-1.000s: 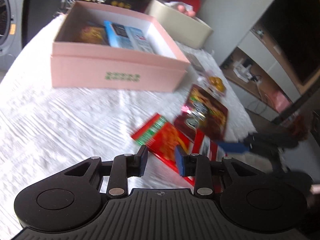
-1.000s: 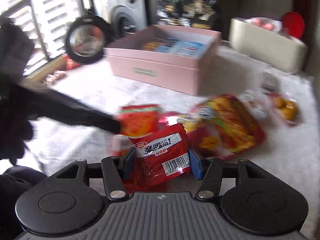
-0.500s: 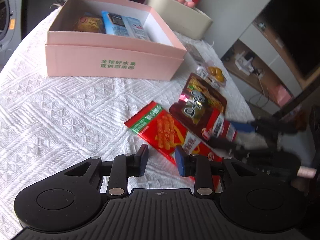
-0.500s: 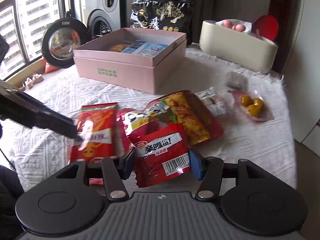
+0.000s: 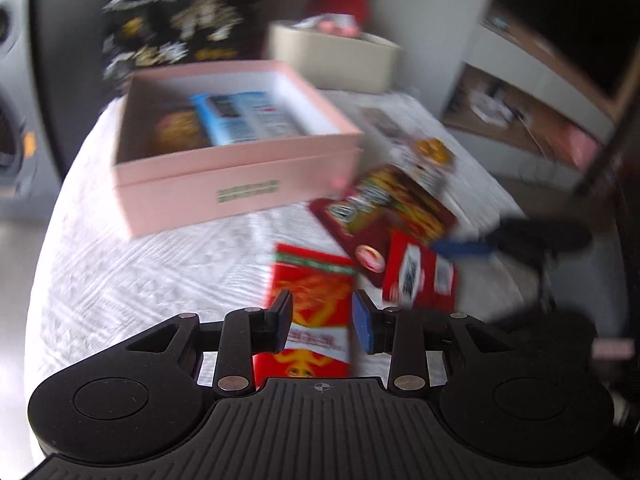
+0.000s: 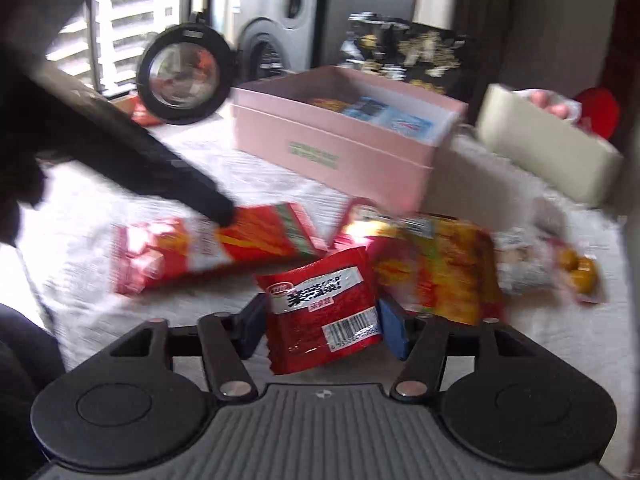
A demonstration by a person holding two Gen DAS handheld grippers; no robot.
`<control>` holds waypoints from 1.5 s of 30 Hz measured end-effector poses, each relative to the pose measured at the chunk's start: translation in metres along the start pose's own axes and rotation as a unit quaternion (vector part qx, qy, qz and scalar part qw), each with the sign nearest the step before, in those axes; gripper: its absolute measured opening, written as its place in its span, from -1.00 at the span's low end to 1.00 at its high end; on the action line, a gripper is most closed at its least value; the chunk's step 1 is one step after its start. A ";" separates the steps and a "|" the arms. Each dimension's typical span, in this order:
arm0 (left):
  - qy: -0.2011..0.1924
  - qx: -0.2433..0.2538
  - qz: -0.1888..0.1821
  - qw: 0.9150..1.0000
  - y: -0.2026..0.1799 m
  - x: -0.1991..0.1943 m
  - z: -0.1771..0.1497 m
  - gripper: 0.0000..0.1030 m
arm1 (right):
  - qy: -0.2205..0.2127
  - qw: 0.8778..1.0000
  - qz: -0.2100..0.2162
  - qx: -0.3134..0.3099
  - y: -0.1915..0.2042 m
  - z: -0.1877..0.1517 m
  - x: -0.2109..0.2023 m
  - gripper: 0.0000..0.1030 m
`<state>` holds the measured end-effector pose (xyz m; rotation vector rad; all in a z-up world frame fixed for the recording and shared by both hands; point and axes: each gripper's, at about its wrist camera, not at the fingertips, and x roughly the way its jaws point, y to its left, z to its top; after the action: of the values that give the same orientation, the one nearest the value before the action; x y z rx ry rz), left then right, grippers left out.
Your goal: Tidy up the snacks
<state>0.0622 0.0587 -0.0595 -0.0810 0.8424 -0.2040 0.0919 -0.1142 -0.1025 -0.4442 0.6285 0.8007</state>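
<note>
While both views are blurred, the right gripper [image 6: 322, 322] is seen with a small red packet [image 6: 322, 312] between its jaws, which have just been opening; whether the pads press it cannot be told. The left gripper [image 5: 322, 318] hangs over a red-and-green snack bag [image 5: 312, 300], its jaws having just been opening slightly; the bag shows between them, apparently ungripped. A pink box [image 5: 240, 188] with snacks inside sits farther back on the white-covered table [image 5: 120, 272].

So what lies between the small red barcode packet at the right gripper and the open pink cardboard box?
In the right wrist view, only bare white tablecloth lies between the small red barcode packet and the pink box.
</note>
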 end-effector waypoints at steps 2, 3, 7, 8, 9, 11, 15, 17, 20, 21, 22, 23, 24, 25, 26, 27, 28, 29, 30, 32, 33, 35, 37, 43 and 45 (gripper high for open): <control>0.013 0.046 0.019 0.999 -0.016 0.007 -0.003 -0.28 | 0.001 0.999 -0.035 0.017 -0.017 -0.006 -0.005 0.42; 0.022 0.067 0.029 0.997 -0.022 0.012 -0.004 -0.28 | 0.003 0.998 -0.048 0.028 -0.025 -0.009 -0.006 0.43; 0.028 0.117 0.052 0.991 -0.036 0.023 -0.008 -0.26 | 0.006 0.992 -0.080 0.102 -0.060 -0.022 -0.008 0.57; 0.029 0.117 0.046 0.992 -0.037 0.025 -0.007 -0.17 | 0.005 0.990 -0.078 0.121 -0.066 -0.027 -0.008 0.61; 0.030 0.112 0.035 0.993 -0.036 0.026 -0.007 0.00 | 0.003 0.988 -0.073 0.139 -0.072 -0.030 -0.008 0.65; 0.031 0.103 0.009 0.994 -0.035 0.031 -0.005 0.29 | -0.004 0.984 -0.065 0.163 -0.079 -0.035 -0.009 0.67; 0.030 0.104 -0.005 0.994 -0.040 0.031 -0.006 0.44 | -0.005 0.984 -0.067 0.167 -0.080 -0.034 -0.007 0.68; 0.023 0.105 0.003 0.994 -0.040 0.025 -0.007 0.36 | -0.004 0.984 -0.070 0.164 -0.079 -0.034 -0.006 0.68; 0.018 0.106 0.047 0.993 -0.033 0.023 -0.006 0.36 | -0.003 0.985 -0.067 0.161 -0.077 -0.035 -0.008 0.72; 0.022 0.101 0.064 0.993 -0.027 0.024 -0.006 0.36 | -0.002 0.985 -0.066 0.160 -0.077 -0.034 -0.007 0.75; 0.024 0.095 0.074 0.992 -0.022 0.026 -0.007 0.36 | -0.001 0.985 -0.065 0.159 -0.077 -0.034 -0.007 0.76; 0.029 0.088 0.079 0.993 -0.017 0.029 -0.007 0.36 | 0.000 0.985 -0.066 0.157 -0.076 -0.033 -0.006 0.77; 0.034 0.082 0.075 0.993 -0.013 0.031 -0.007 0.36 | 0.001 0.986 -0.067 0.155 -0.076 -0.033 -0.006 0.77; 0.038 0.076 0.069 0.994 -0.010 0.033 -0.007 0.36 | 0.001 0.986 -0.066 0.155 -0.076 -0.033 -0.006 0.78; 0.035 0.068 0.061 0.995 -0.008 0.034 -0.007 0.37 | 0.002 0.986 -0.064 0.155 -0.077 -0.033 -0.005 0.79; 0.034 0.058 0.053 0.996 -0.004 0.035 -0.006 0.38 | 0.002 0.986 -0.059 0.156 -0.077 -0.033 -0.005 0.84; 0.031 0.052 0.048 0.997 -0.002 0.035 -0.005 0.39 | 0.004 0.986 -0.052 0.156 -0.079 -0.033 -0.005 0.89; 0.027 0.046 0.043 0.998 0.000 0.036 -0.004 0.39 | 0.005 0.987 -0.046 0.156 -0.080 -0.032 -0.005 0.91; 0.024 0.041 0.039 0.998 0.002 0.037 -0.004 0.41 | 0.008 0.987 -0.037 0.155 -0.082 -0.032 -0.004 0.97; 0.018 0.035 0.029 0.999 0.006 0.037 -0.003 0.43 | 0.013 0.988 -0.023 0.155 -0.084 -0.031 -0.004 1.00; 0.016 0.035 0.026 0.999 0.006 0.037 -0.004 0.43 | 0.015 0.987 -0.019 0.156 -0.086 -0.031 -0.004 1.00; 0.011 0.038 0.022 0.999 0.006 0.035 -0.008 0.42 | 0.025 0.989 -0.017 0.148 -0.085 -0.030 -0.004 1.00; 0.001 0.034 0.029 0.999 0.006 0.031 -0.013 0.28 | 0.028 0.990 -0.023 0.135 -0.080 -0.029 -0.003 1.00; -0.003 -0.031 0.032 0.999 0.019 0.020 -0.016 0.06 | 0.000 0.997 -0.004 0.072 -0.037 -0.031 -0.024 0.81; -0.003 -0.042 0.035 0.999 0.021 0.017 -0.018 0.05 | -0.005 0.999 -0.007 0.054 -0.025 -0.030 -0.030 0.80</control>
<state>0.0631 0.0758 -0.0869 -0.1303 0.8474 -0.1032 0.0848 -0.1630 -0.1012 -0.3456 0.6547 0.7523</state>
